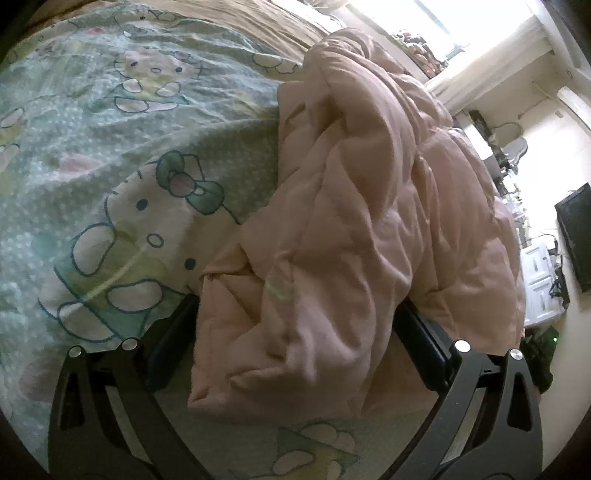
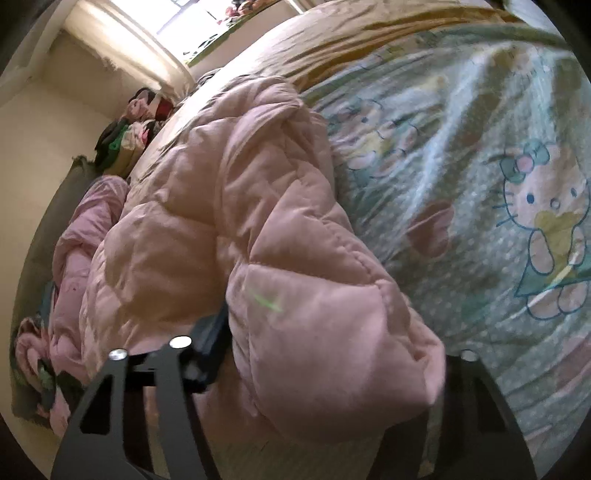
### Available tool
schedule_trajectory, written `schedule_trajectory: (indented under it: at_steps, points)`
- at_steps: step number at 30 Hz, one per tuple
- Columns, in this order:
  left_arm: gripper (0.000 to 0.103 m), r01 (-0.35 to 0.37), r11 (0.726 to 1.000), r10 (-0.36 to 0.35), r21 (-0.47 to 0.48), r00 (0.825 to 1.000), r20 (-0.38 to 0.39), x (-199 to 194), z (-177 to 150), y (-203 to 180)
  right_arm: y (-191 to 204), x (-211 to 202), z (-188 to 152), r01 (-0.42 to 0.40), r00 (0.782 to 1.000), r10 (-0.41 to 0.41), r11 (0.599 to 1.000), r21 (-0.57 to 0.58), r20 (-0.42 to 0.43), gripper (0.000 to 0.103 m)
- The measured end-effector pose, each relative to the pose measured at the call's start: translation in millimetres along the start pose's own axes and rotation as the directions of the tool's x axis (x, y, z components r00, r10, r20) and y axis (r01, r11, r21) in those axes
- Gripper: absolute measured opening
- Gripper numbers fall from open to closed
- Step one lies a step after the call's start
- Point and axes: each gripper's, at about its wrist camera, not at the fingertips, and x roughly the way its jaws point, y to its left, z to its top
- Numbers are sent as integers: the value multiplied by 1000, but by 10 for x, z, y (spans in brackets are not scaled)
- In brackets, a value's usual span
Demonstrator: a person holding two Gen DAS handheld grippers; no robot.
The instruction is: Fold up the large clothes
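A pale pink quilted puffer coat (image 1: 354, 206) lies bunched on a bed covered by a green cartoon-cat sheet (image 1: 92, 140). In the left wrist view my left gripper (image 1: 295, 317) is wide apart, one finger on each side of the coat's near end; the fabric fills the gap. In the right wrist view the same coat (image 2: 229, 221) bulges over my right gripper (image 2: 325, 354); its left finger (image 2: 210, 343) shows beside the fabric and its right finger is mostly hidden behind the coat. I cannot see whether either pair of fingers presses the fabric.
The sheet (image 2: 461, 166) spreads across the bed. A second pink garment (image 2: 85, 229) and a pile of clothes (image 2: 129, 136) lie at the bed's far side. A dark TV (image 1: 576, 236), white cabinet (image 1: 539, 280) and bright window (image 1: 443, 22) are beside the bed.
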Motion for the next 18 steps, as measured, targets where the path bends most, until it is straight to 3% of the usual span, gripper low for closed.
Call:
schedule_trajectory:
  at_steps: [7,10,18]
  points:
    - [53,24,997,-27,67,999,46,-161,6,-171,473,-348,-128,83,994,-68,977,-198,82,35]
    - [43,37,997,-42,73,997,69,-276,51,-214,623,-470,-163,79,992,-53,968,-237,114,32]
    - [36,48,983,-78,180,983,165,-794,90,-418,1198,-842,-238,30,978,43,937,-349,202,28]
